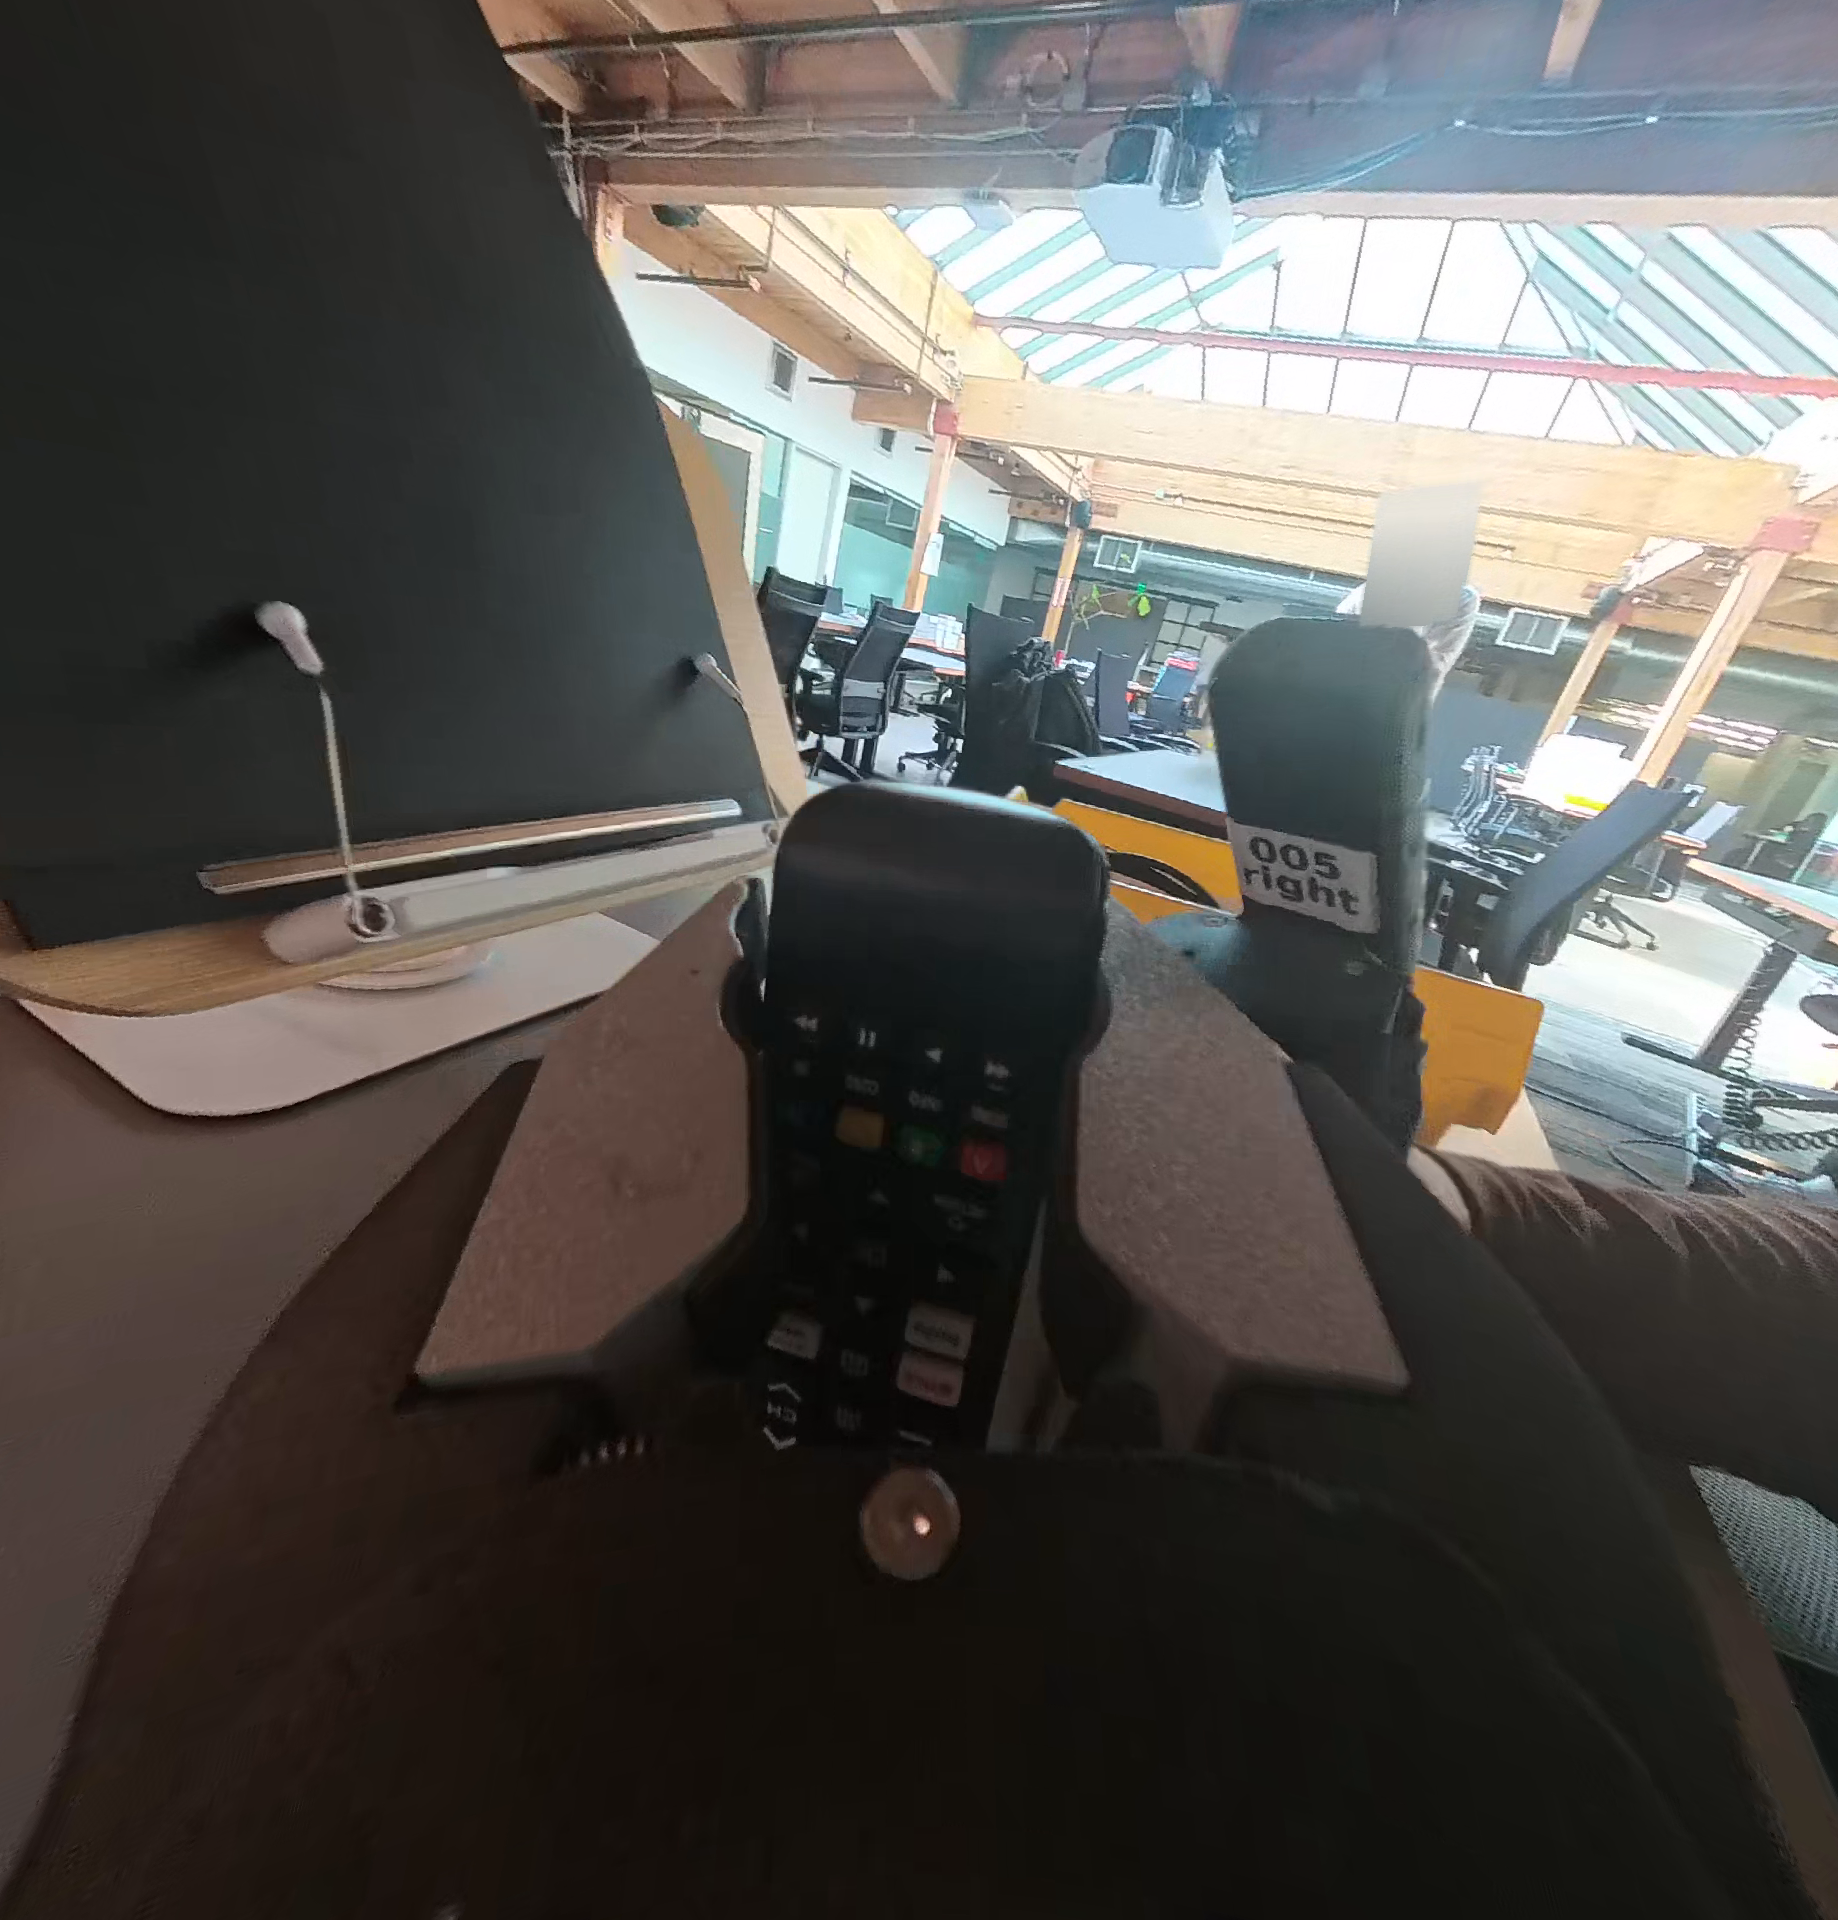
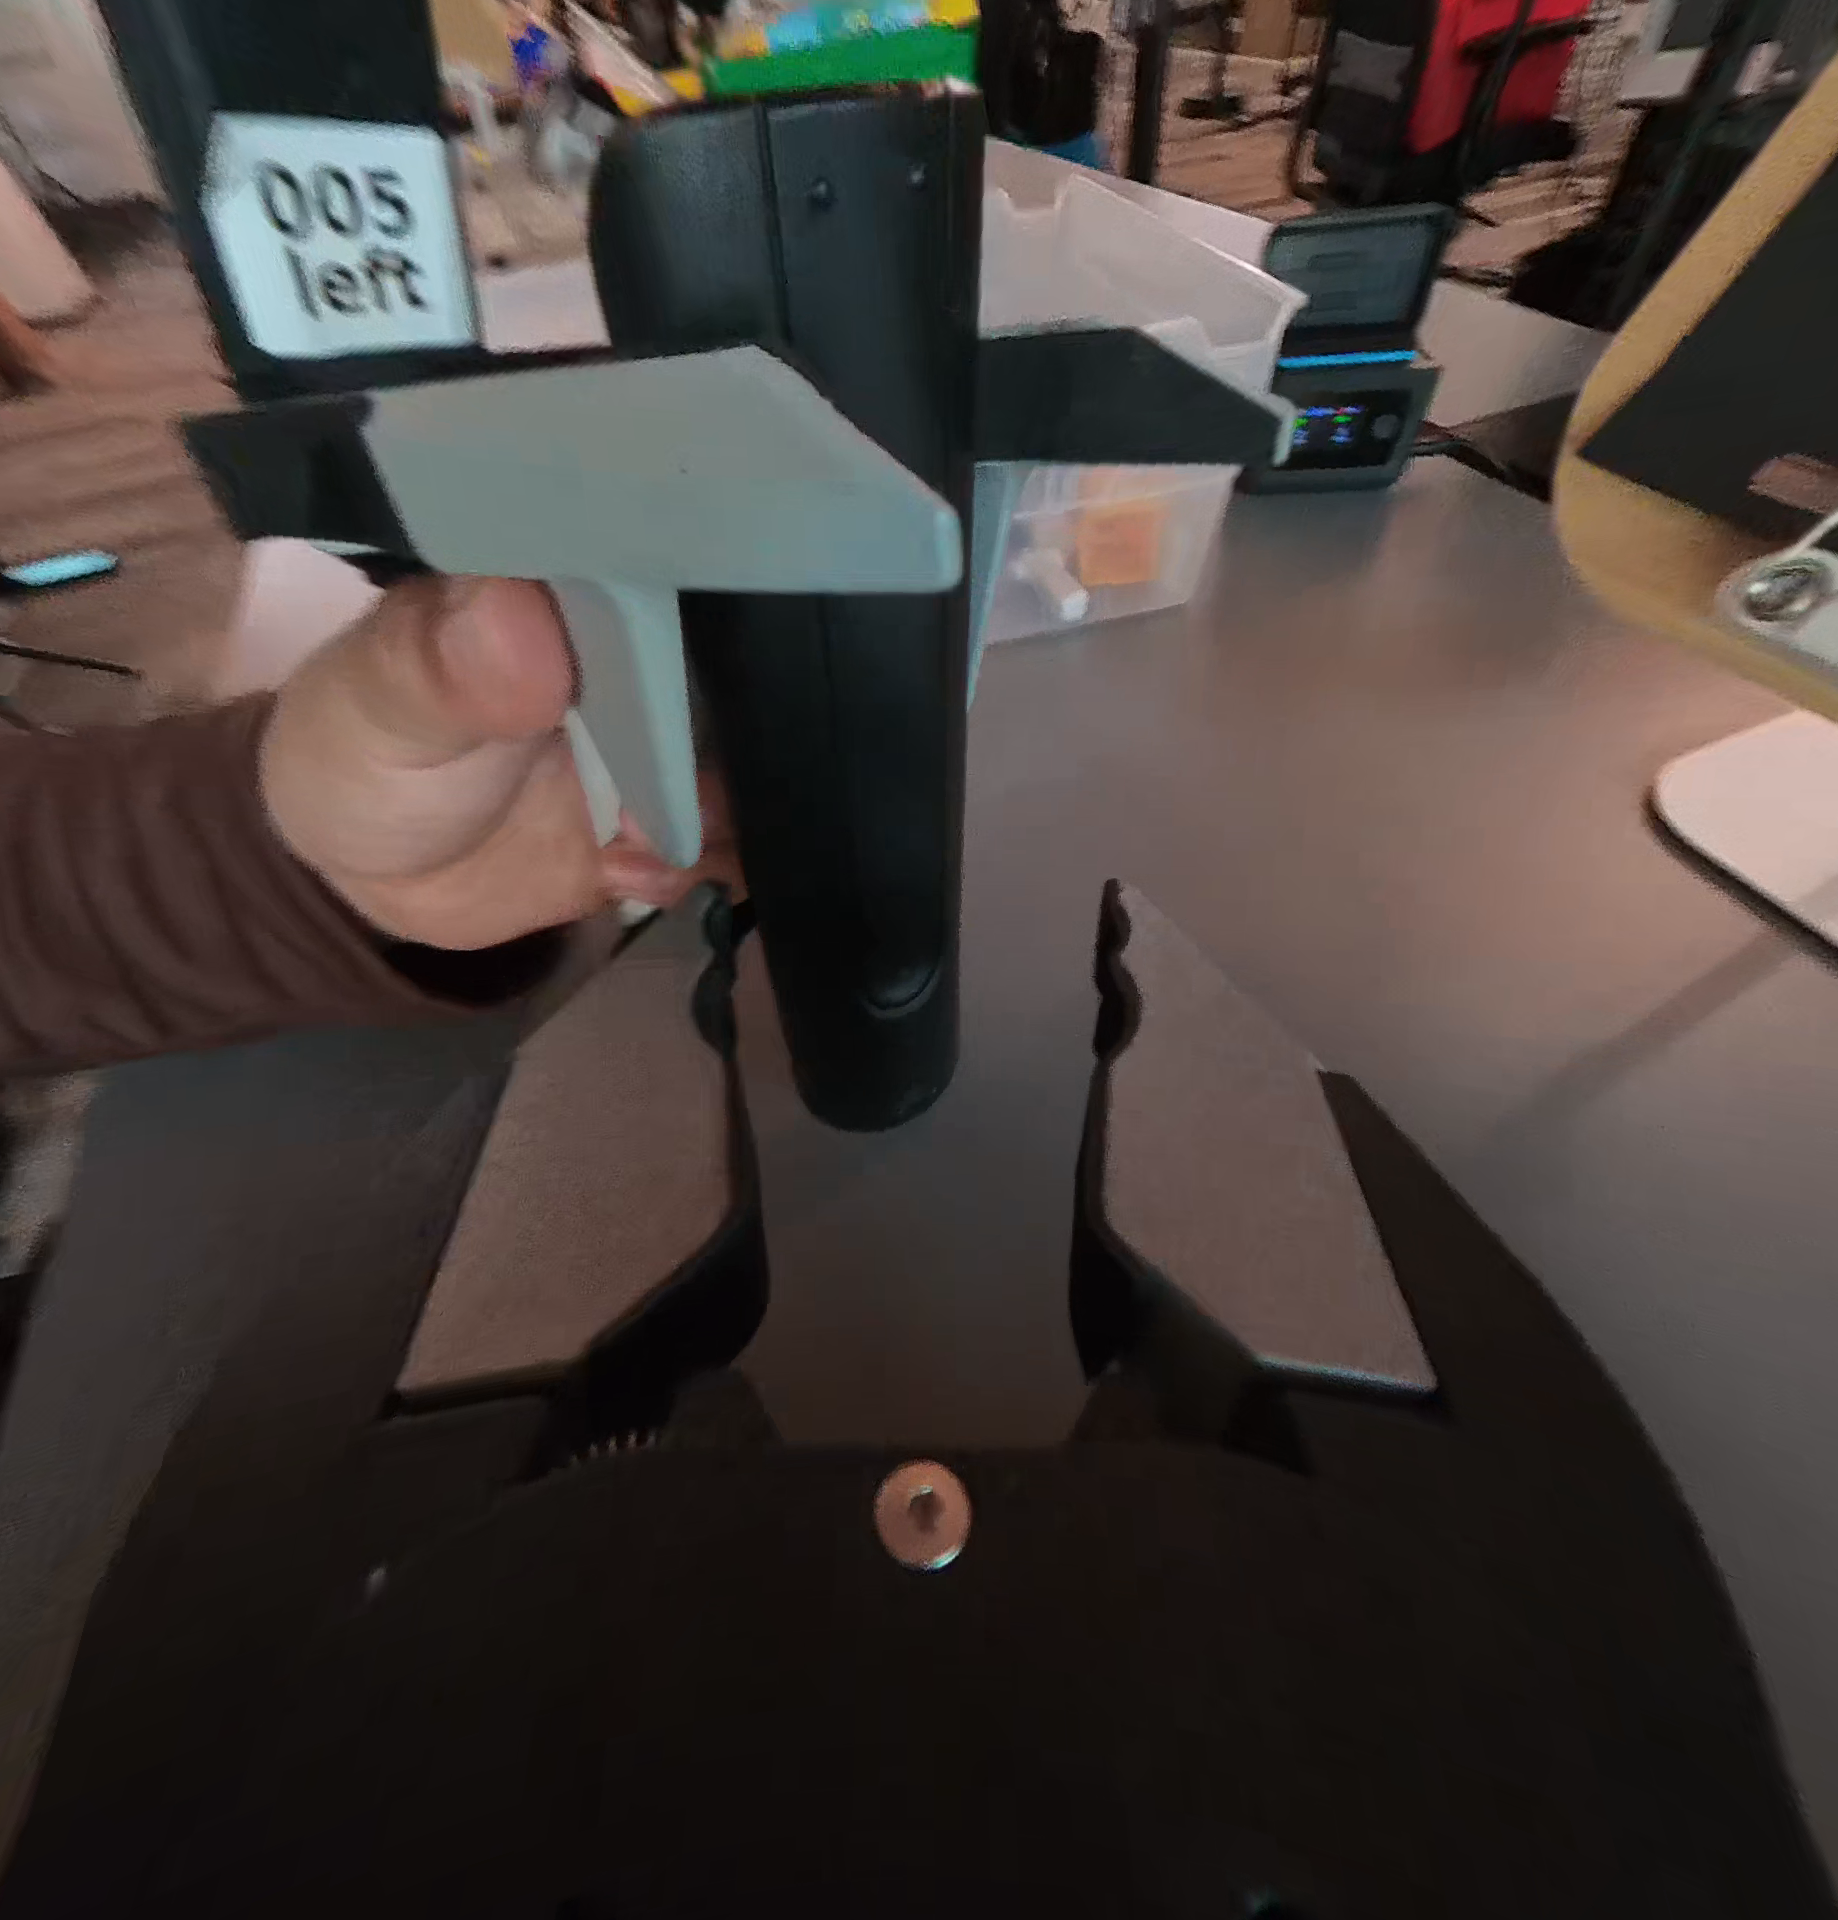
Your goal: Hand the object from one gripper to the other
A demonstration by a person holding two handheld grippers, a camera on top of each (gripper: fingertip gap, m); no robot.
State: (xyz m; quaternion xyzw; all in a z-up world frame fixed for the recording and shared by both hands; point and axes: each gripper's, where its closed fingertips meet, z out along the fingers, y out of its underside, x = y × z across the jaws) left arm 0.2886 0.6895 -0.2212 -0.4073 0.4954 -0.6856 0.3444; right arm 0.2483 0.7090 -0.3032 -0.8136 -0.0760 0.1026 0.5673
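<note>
A black remote control with coloured buttons stands between the grey fingers of my left gripper, which is shut on it. In the right wrist view the remote hangs upright, buttons turned away, clamped by the left gripper's grey fingers crossing it sideways. My right gripper is open. The remote's lower end reaches down between its fingertips, close to the left fingertip and with a clear gap on the right. The right gripper's body shows just behind the remote in the left wrist view.
A grey table lies below. A dark panel on a wooden stand with a white base is at one side. A clear plastic bin and a small screen device stand behind. A hand grips the left gripper. One gripper's finger ends stand about 9 cm off the other's.
</note>
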